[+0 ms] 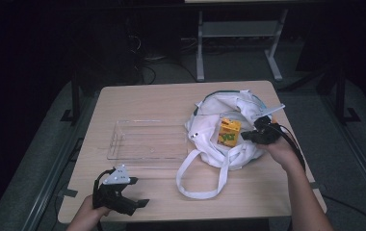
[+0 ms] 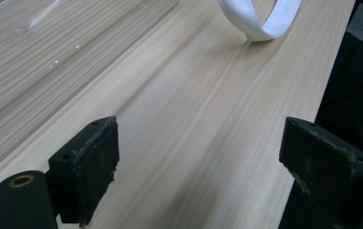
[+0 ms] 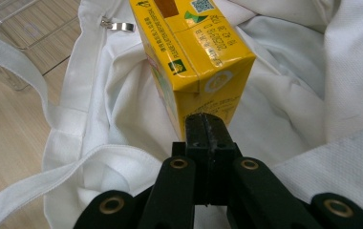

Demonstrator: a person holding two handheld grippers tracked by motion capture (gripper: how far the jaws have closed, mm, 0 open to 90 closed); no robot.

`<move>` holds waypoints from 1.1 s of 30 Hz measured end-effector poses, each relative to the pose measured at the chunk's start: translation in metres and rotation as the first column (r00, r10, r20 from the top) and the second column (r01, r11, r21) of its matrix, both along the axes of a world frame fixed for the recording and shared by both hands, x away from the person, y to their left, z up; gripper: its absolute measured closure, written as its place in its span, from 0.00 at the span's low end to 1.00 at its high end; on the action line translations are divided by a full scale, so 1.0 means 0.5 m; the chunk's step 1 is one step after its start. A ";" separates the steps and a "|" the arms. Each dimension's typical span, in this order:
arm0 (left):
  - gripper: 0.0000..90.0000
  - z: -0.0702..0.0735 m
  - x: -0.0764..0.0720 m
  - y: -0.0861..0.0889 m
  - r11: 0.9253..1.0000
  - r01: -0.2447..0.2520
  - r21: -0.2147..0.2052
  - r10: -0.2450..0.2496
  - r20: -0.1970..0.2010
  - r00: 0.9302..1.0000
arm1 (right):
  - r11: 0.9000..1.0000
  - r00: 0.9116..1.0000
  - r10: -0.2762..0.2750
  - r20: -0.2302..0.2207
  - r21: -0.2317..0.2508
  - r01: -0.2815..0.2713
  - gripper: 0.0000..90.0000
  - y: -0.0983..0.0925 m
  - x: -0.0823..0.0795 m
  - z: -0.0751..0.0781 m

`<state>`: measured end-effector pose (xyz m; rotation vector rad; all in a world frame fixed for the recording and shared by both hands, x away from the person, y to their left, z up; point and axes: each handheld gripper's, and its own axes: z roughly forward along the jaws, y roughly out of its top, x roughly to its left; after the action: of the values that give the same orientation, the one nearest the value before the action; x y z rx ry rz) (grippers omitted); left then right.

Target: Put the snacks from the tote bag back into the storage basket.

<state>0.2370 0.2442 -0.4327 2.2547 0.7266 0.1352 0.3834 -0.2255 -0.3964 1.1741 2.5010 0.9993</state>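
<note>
A yellow drink carton (image 1: 229, 132) stands upright over the mouth of a white cloth bag (image 1: 246, 108) at the table's right. My right gripper (image 1: 249, 136) comes in from the right with its jaws pressed together at the carton's lower edge. In the right gripper view the carton (image 3: 194, 52) tilts just beyond the shut right gripper (image 3: 208, 125), with the bag's folds (image 3: 289, 109) around it. My left gripper (image 1: 138, 191) hovers open near the front left of the table. In its own view the left gripper (image 2: 218, 157) has bare wood between its jaws.
A clear plastic tray (image 1: 142, 139) lies empty in the middle of the wooden table (image 1: 137, 98), left of the bag, and its edge (image 2: 26, 57) shows ahead of the left gripper. The bag's white strap (image 1: 195, 190) loops toward the front edge.
</note>
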 end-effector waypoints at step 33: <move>0.15 -0.002 0.000 0.000 1.000 0.001 0.004 -0.001 -0.001 1.000 | 0.997 0.997 0.072 -0.008 -0.037 -0.073 1.00 0.043 -0.003 -0.002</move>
<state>0.2369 0.2444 -0.4334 2.2585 0.7263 0.1351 0.3819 -0.2038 -0.3974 1.0852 2.5731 0.9632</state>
